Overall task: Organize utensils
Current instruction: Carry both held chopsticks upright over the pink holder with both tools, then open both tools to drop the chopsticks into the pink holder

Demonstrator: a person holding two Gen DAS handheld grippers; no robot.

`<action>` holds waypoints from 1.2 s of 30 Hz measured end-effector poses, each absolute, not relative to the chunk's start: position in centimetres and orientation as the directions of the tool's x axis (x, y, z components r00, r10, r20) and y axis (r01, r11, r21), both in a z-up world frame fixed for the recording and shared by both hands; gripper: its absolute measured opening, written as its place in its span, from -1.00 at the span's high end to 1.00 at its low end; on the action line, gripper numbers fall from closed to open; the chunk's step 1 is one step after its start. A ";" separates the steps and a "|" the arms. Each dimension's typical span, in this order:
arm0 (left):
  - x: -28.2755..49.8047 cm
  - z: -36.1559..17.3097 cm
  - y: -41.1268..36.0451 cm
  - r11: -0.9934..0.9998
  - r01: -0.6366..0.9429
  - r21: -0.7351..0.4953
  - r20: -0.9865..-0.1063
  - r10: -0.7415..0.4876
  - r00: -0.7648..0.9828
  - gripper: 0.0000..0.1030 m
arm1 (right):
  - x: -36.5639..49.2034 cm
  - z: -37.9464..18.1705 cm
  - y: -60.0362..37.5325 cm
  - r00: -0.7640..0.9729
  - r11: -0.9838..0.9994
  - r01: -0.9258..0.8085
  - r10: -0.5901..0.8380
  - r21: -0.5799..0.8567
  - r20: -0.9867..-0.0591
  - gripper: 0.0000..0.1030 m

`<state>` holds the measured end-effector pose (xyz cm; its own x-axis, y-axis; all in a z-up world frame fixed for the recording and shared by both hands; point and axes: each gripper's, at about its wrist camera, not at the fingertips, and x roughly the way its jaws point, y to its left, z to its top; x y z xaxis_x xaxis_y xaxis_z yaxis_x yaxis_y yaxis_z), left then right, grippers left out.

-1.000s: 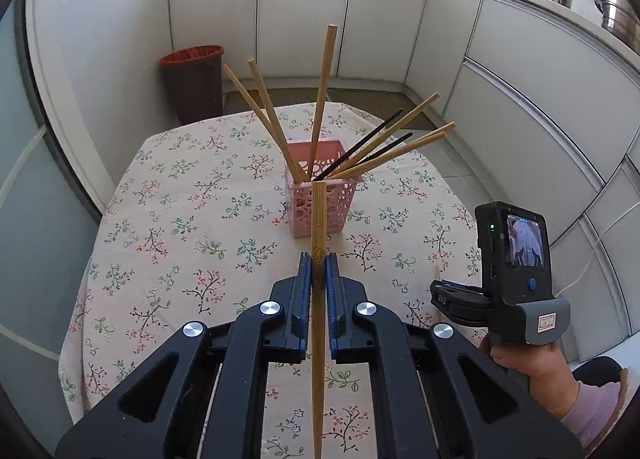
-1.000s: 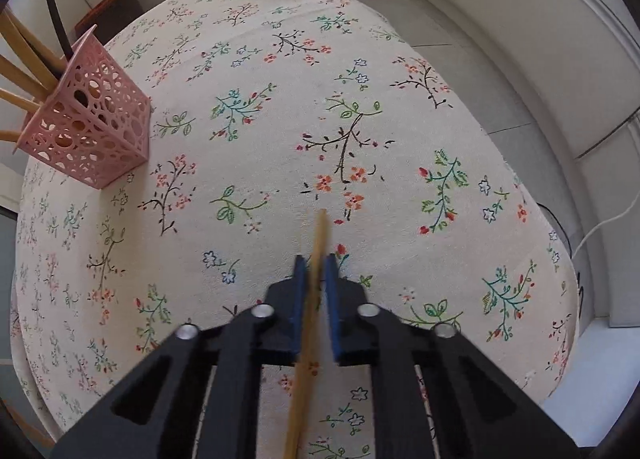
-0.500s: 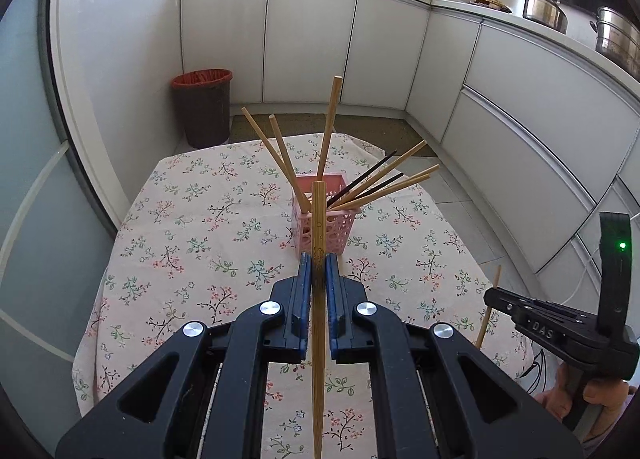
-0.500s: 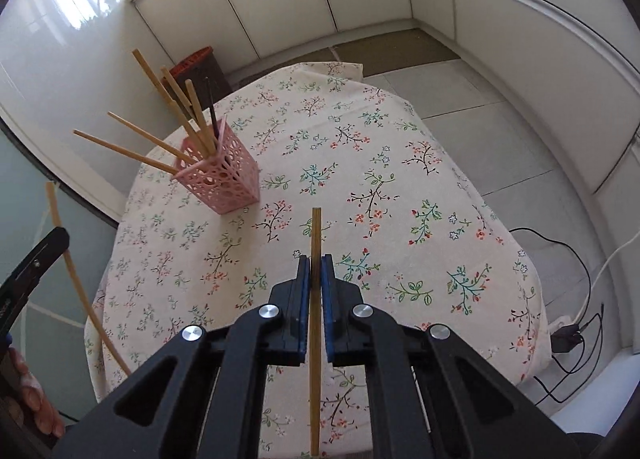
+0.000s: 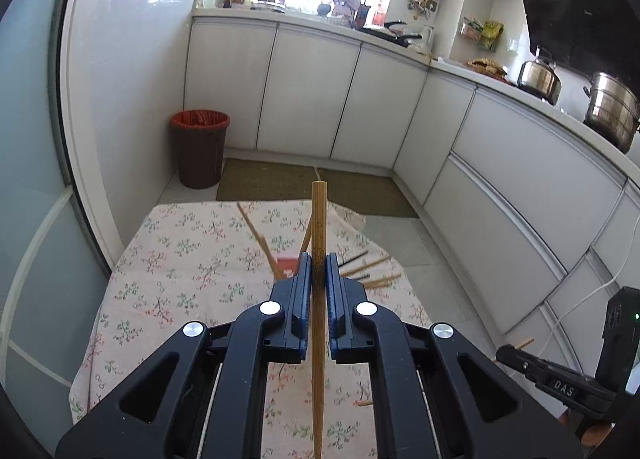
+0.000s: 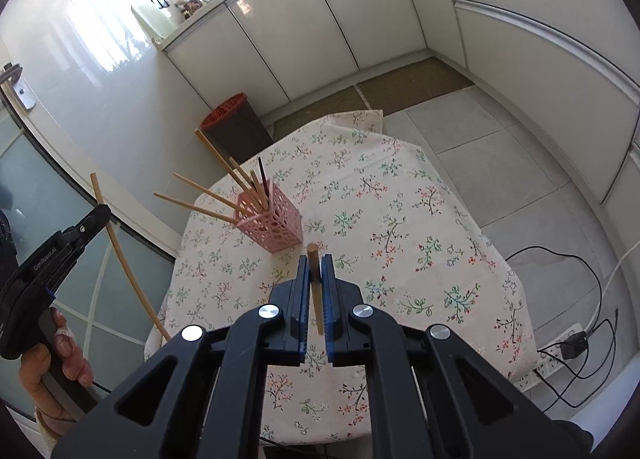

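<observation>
A pink lattice holder [image 6: 274,223] stands on the floral tablecloth [image 6: 380,195] with several bamboo chopsticks and a dark one leaning out of it. In the left wrist view only its red-pink rim [image 5: 287,262] shows behind my fingers. My left gripper [image 5: 318,271] is shut on a bamboo chopstick [image 5: 319,219], held high above the table; it also shows in the right wrist view [image 6: 120,255]. My right gripper [image 6: 315,273] is shut on a second bamboo chopstick [image 6: 314,259], high above the table near the holder.
A brown bin with a red liner [image 5: 199,147] stands on the floor beyond the table. White cabinets [image 5: 312,99] run along the back and right. Pots [image 5: 610,111] sit on the counter. Cables and a power strip [image 6: 560,343] lie on the floor at right.
Both grippers have risen well above the table with their chopsticks still held. The holder now looks smaller and lower in both views.
</observation>
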<state>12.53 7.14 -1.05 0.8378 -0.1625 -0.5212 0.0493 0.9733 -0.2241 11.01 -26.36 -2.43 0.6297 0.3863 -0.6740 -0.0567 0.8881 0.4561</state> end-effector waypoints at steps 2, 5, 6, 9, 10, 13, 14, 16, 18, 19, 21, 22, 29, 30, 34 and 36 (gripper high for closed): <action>13.7 0.2 6.9 0.972 0.031 -0.231 -0.478 -0.141 0.867 0.87 | 11.5 -1.6 -26.7 0.647 0.884 -0.057 0.387 0.465 -0.657 0.88; 15.6 1.1 6.7 0.971 -0.006 -0.240 -0.423 -0.099 0.900 0.87 | 12.6 -0.7 -27.2 0.658 0.875 -0.056 0.395 0.481 -0.641 0.88; 16.3 1.2 6.6 0.969 -0.023 -0.244 -0.409 -0.081 0.909 0.87 | 13.0 -0.5 -27.4 0.659 0.871 -0.054 0.399 0.488 -0.638 0.88; 18.5 1.2 6.7 0.962 -0.065 -0.266 -0.377 -0.042 0.925 0.87 | 14.0 -0.2 -27.8 0.661 0.862 -0.050 0.407 0.504 -0.631 0.88; 19.1 1.1 6.7 0.961 -0.078 -0.267 -0.365 -0.026 0.931 0.87 | 14.2 -0.1 -27.9 0.662 0.862 -0.049 0.406 0.504 -0.630 0.88; 20.8 0.7 6.6 0.956 -0.108 -0.271 -0.331 0.013 0.944 0.87 | 15.2 0.0 -28.3 0.665 0.862 -0.051 0.406 0.505 -0.627 0.88; 21.3 0.5 6.5 0.956 -0.120 -0.269 -0.320 0.029 0.947 0.87 | 15.5 -0.1 -28.4 0.664 0.860 -0.049 0.408 0.508 -0.626 0.88; 22.2 0.1 6.2 0.956 -0.145 -0.256 -0.304 0.063 0.951 0.87 | 16.2 -0.3 -28.7 0.662 0.855 -0.045 0.413 0.517 -0.625 0.88; 23.0 -0.5 6.0 0.956 -0.165 -0.241 -0.291 0.091 0.952 0.87 | 16.9 -0.5 -28.8 0.658 0.853 -0.043 0.417 0.521 -0.627 0.88; 23.4 -1.0 6.0 0.957 -0.174 -0.232 -0.288 0.103 0.952 0.87 | 17.3 -0.7 -28.8 0.654 0.852 -0.044 0.420 0.522 -0.629 0.88; 24.0 -2.1 5.7 0.957 -0.188 -0.222 -0.286 0.120 0.951 0.86 | 17.9 -0.9 -28.7 0.648 0.851 -0.046 0.424 0.523 -0.633 0.88; 24.3 -2.8 5.6 0.956 -0.195 -0.217 -0.285 0.129 0.950 0.85 | 18.2 -1.0 -28.6 0.644 0.852 -0.048 0.425 0.521 -0.636 0.88; 23.2 -5.6 7.3 0.936 -0.218 -0.275 -0.346 0.114 0.931 0.32 | 18.8 -0.1 -27.3 0.627 0.849 -0.086 0.453 0.522 -0.634 0.88; 22.5 -5.2 7.8 0.935 -0.215 -0.281 -0.343 0.111 0.933 0.25 | 18.8 0.4 -27.0 0.628 0.849 -0.094 0.455 0.519 -0.631 0.88; 19.7 -3.6 10.2 0.921 -0.218 -0.324 -0.318 0.111 0.942 0.15 | 18.3 3.3 -26.0 0.638 0.846 -0.139 0.474 0.514 -0.607 0.88; 18.1 -2.9 11.7 0.908 -0.233 -0.347 -0.314 0.122 0.942 0.09 | 18.1 5.0 -25.4 0.642 0.838 -0.164 0.491 0.520 -0.588 0.88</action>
